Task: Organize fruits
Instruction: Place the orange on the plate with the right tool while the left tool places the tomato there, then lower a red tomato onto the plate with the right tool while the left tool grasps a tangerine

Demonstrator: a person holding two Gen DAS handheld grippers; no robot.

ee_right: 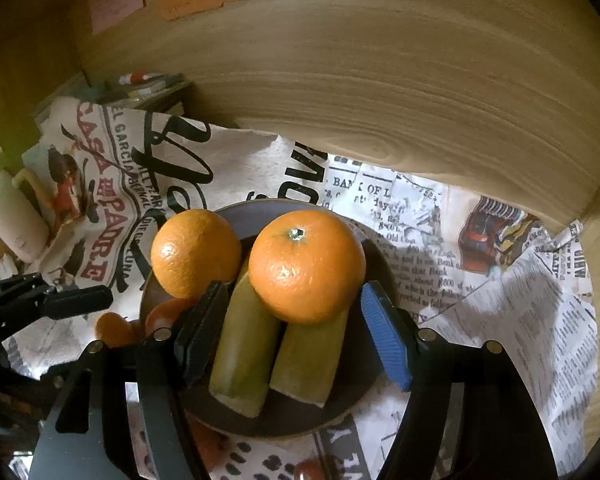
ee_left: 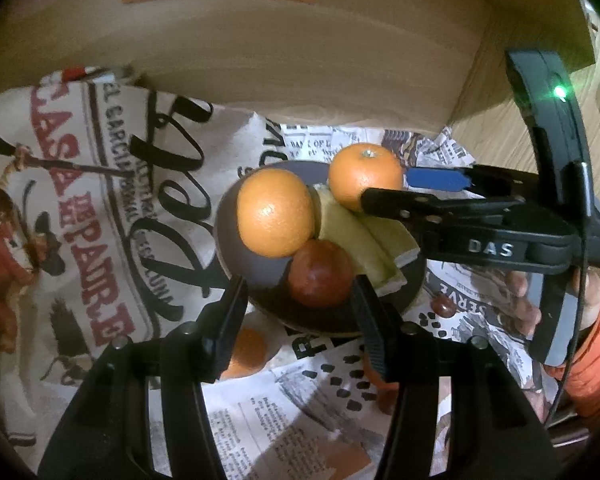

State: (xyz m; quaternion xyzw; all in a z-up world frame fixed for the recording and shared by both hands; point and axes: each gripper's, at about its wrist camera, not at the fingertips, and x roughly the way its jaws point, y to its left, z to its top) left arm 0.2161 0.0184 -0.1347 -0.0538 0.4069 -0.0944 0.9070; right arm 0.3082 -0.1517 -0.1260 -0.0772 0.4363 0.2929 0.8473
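Observation:
A dark brown plate (ee_left: 236, 216) (ee_right: 364, 392) holds two oranges, two green banana pieces and a reddish fruit. In the left wrist view I see one orange (ee_left: 275, 213), a second orange (ee_left: 365, 174), the banana pieces (ee_left: 356, 236) and the red fruit (ee_left: 320, 273). My left gripper (ee_left: 300, 304) is open and empty, its fingers on either side of the red fruit. My right gripper (ee_right: 292, 332) is open and empty over the banana pieces (ee_right: 276, 356), just below the nearer orange (ee_right: 306, 266). The other orange (ee_right: 196, 252) lies to the left. The right gripper also shows in the left wrist view (ee_left: 416, 188).
Printed newspaper sheets (ee_right: 500, 320) cover the surface. A wooden wall (ee_right: 380, 92) rises behind. A small orange fruit (ee_left: 246, 354) and a small red one (ee_left: 444, 307) lie off the plate. A white cylinder (ee_right: 16, 220) sits at far left.

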